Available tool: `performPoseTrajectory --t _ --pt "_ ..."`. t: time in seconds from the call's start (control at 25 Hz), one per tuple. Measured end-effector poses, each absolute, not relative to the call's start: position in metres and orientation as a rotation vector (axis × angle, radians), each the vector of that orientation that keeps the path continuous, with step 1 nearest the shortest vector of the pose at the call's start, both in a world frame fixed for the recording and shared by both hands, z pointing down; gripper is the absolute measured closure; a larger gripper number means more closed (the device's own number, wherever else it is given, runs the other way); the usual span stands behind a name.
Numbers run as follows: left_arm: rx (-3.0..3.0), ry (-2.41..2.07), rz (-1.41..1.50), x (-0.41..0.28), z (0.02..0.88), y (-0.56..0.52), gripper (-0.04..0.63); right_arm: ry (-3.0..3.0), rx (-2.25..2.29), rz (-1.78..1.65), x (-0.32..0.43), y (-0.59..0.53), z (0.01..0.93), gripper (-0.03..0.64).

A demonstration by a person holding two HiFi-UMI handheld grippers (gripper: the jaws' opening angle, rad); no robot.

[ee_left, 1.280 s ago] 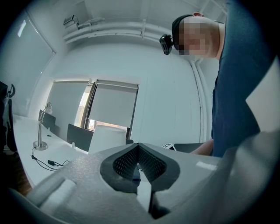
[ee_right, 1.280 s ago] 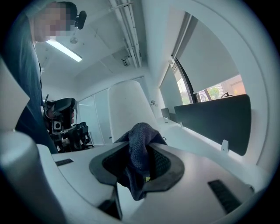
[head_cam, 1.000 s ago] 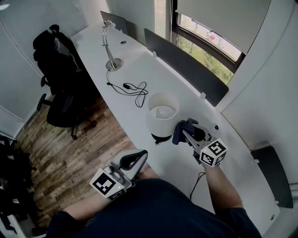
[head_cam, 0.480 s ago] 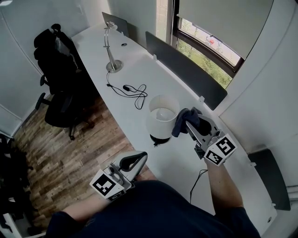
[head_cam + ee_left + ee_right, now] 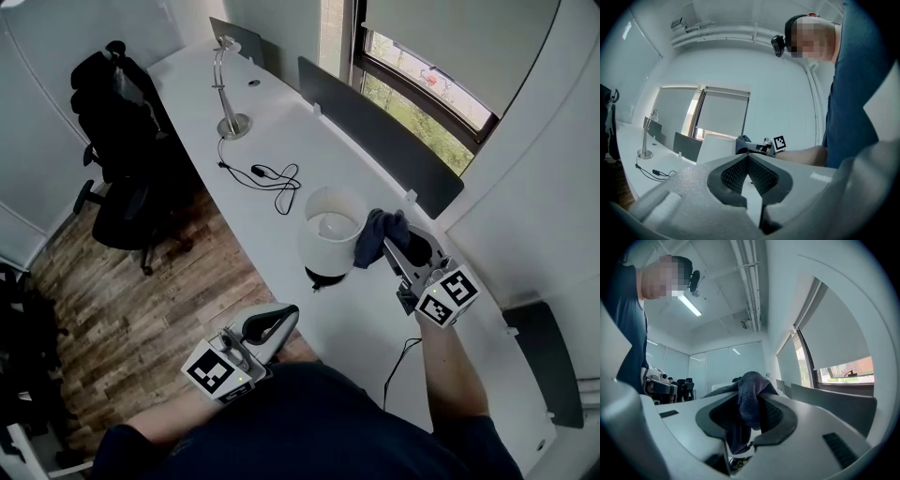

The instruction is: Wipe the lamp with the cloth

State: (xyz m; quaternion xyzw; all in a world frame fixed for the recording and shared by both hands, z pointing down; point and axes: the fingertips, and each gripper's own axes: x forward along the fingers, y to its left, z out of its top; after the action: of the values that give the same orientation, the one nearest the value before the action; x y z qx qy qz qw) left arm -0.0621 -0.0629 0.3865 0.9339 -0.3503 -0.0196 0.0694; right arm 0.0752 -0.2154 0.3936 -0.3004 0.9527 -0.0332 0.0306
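A table lamp with a white drum shade point(image 5: 330, 232) and dark base stands on the long white desk point(image 5: 281, 131). My right gripper point(image 5: 386, 240) is shut on a dark blue cloth point(image 5: 379, 232), which bunches against the shade's upper right rim. In the right gripper view the cloth point(image 5: 751, 401) fills the space between the jaws. My left gripper point(image 5: 277, 317) hangs low near the desk's front edge, away from the lamp, jaws closed with nothing in them. In the left gripper view its fingertips point(image 5: 749, 158) meet, with the white shade point(image 5: 717, 146) and cloth beyond.
A silver desk lamp point(image 5: 226, 84) stands far up the desk, its black cord point(image 5: 272, 178) coiled between it and the white lamp. A dark divider panel point(image 5: 375, 131) lines the window side. A black office chair point(image 5: 117, 141) sits left on the wood floor.
My right gripper has lifted the cloth from beside the lamp's base up to the shade's upper right rim. The left gripper has stayed put.
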Motion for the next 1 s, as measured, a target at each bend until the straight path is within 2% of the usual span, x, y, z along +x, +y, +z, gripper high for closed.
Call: performPoseTrajectory --t 0.36,1.0 --pt "2.808 -1.038 -0.088 -0.058 0.388 -0.072 0.589 2.98 -1.035 -0.306 0.083 -0.231 0.471 0.5" --pt "2.758 -1.024 0.039 -0.054 0.41 -0.09 0.589 3.095 -1.105 -0.401 0.089 -0.256 0.543 0.5"
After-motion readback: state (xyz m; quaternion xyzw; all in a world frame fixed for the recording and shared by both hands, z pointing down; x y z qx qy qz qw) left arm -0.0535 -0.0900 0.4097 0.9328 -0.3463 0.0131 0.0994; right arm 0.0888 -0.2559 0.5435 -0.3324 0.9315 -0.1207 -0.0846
